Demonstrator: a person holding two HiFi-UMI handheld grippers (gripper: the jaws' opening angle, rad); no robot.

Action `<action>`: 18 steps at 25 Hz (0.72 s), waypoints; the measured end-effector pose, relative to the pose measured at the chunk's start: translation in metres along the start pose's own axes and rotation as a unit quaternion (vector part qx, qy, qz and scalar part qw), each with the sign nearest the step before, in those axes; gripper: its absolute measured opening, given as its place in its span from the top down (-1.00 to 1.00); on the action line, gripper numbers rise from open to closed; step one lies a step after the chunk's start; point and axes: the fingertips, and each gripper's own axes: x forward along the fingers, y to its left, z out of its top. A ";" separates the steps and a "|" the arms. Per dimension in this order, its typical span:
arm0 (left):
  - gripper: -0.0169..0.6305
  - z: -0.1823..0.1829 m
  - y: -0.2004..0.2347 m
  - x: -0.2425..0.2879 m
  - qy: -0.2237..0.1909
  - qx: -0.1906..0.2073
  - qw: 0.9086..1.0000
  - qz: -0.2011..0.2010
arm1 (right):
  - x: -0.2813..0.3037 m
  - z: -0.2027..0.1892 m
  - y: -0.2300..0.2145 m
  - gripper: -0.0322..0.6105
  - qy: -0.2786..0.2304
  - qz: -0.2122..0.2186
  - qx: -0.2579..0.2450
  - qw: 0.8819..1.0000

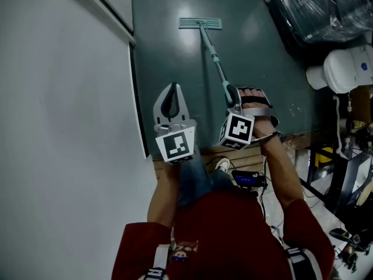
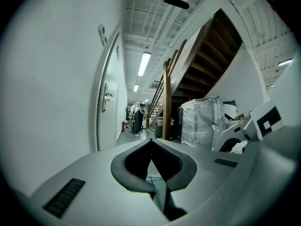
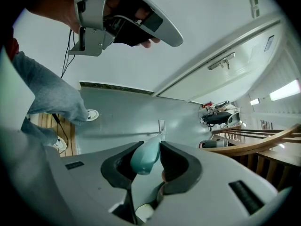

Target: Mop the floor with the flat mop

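Nearest us, the right claw [image 3: 149, 146] is clamped on the rounded top end of the flat mop [image 3: 143, 158], with a jaw pressed to either side of the teal grip; the left claw [image 2: 150, 141] hangs near it, jaws closed tip to tip on nothing; from the right claw the handle [image 1: 220, 69] slopes away to the mop head [image 1: 200, 23], which lies flat on the grey floor [image 1: 169, 51] well ahead of our feet; we judge the stroke goes best with steady downward pressure and overlapping lanes; a hold at the very end gives little leverage, so we would bring the left claw lower on the handle to steer
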 end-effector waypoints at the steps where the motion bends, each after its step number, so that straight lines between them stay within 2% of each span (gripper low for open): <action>1: 0.90 -0.001 0.002 0.004 0.000 0.000 1.000 0.000 | 0.004 0.001 -0.002 0.53 0.001 0.000 0.001 1.000; 8: 0.90 -0.009 0.015 0.024 0.002 -0.002 1.000 -0.001 | 0.028 0.014 -0.017 0.53 -0.001 -0.005 0.014 1.000; 18: 0.90 -0.008 0.024 0.032 -0.001 -0.005 1.000 0.003 | 0.038 0.019 -0.024 0.52 0.006 -0.004 0.008 1.000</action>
